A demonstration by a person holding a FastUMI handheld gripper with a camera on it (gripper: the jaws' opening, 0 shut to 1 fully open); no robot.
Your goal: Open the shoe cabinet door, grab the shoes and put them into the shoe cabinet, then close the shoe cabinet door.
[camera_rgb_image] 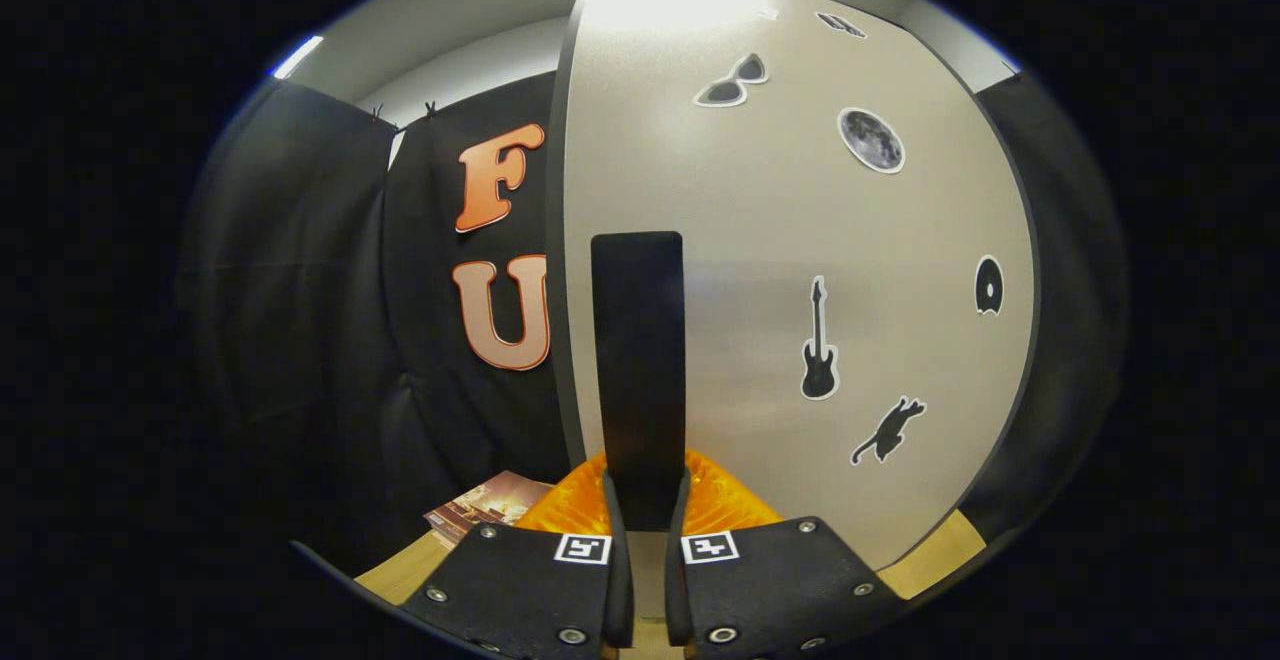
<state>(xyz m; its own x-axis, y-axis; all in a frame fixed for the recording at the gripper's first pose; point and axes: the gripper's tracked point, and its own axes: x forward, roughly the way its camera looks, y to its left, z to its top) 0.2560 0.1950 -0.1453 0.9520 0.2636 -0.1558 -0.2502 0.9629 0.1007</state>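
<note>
The shoe cabinet door (780, 240) is a pale flat panel standing close in front of me, with stickers of sunglasses, a moon, a guitar and a cat on it. A black upright handle (637, 340) is fixed near the door's left edge. My gripper (640, 515) is shut on the lower end of this handle, one finger pressing on each side. The door's dark left edge (562, 240) runs top to bottom beside the handle. I cannot tell whether the door is ajar.
Black cloth wall (320, 320) hangs to the left of the cabinet and again to its right. A printed booklet (487, 505) lies on the light wooden surface (400, 570) below left; the same wood shows below right of the door.
</note>
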